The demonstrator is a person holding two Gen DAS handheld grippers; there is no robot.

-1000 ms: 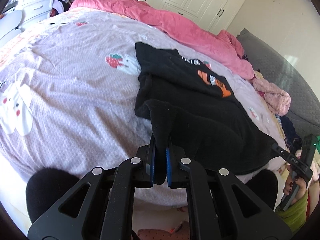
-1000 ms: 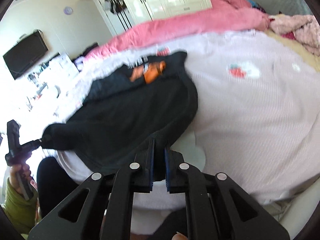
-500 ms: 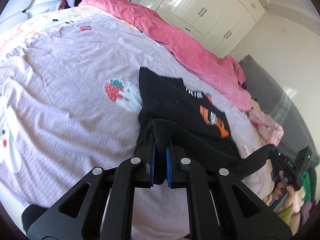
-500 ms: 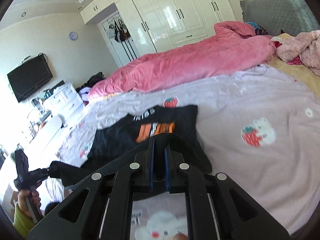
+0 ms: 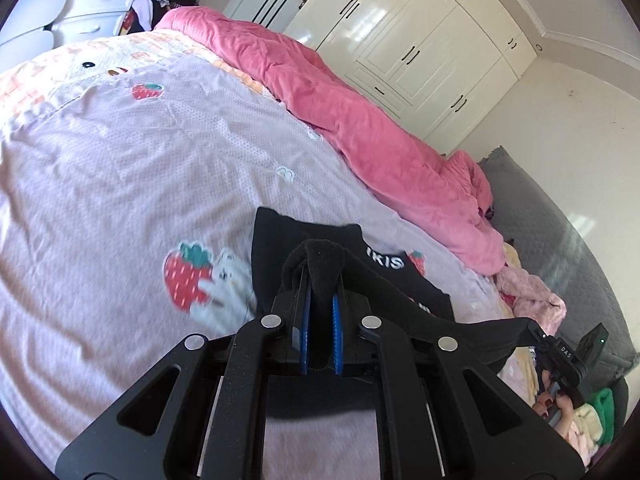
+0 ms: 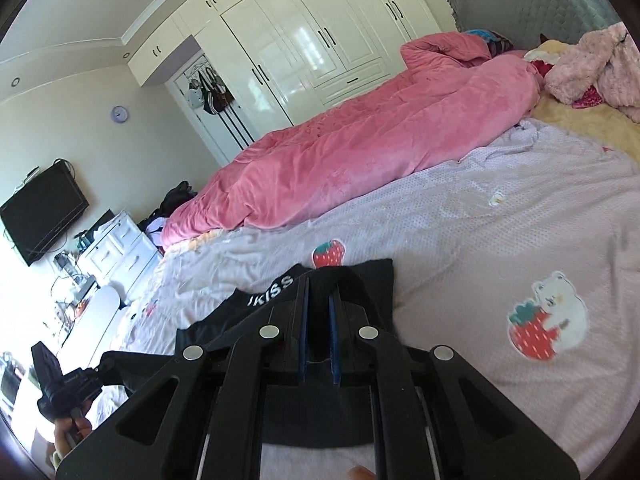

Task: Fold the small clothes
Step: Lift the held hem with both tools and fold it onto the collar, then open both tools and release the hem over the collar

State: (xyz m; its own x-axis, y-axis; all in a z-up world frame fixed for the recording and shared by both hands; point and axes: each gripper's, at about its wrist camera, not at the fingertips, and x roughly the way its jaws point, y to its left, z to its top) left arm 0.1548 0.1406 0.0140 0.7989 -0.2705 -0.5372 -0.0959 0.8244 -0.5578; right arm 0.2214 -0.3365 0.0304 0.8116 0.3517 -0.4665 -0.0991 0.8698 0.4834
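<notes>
A black garment (image 5: 276, 236) with white lettering lies on the lilac bedsheet (image 5: 120, 168). Its near hem is lifted and stretched between both grippers. My left gripper (image 5: 320, 280) is shut on one corner of the hem, with black cloth bunched over the blue pads. My right gripper (image 6: 318, 292) is shut on the other corner. The lettered part (image 6: 272, 290) of the garment still rests on the sheet (image 6: 480, 232) ahead. Each view shows the other gripper at its edge: the right gripper (image 5: 560, 354) and the left gripper (image 6: 68, 384), each with a taut strip of black cloth.
A rolled pink duvet (image 5: 360, 120) runs along the far side of the bed. Pink fluffy clothes (image 6: 592, 64) lie by the grey headboard (image 6: 520, 0). White wardrobes (image 6: 300, 40), a wall television (image 6: 40, 212) and a white dresser (image 5: 92, 4) stand beyond the bed.
Both grippers have lifted the near hem and carried it forward over the garment toward the lettered end. Most of the black cloth that lay spread before is now under or behind the grippers.
</notes>
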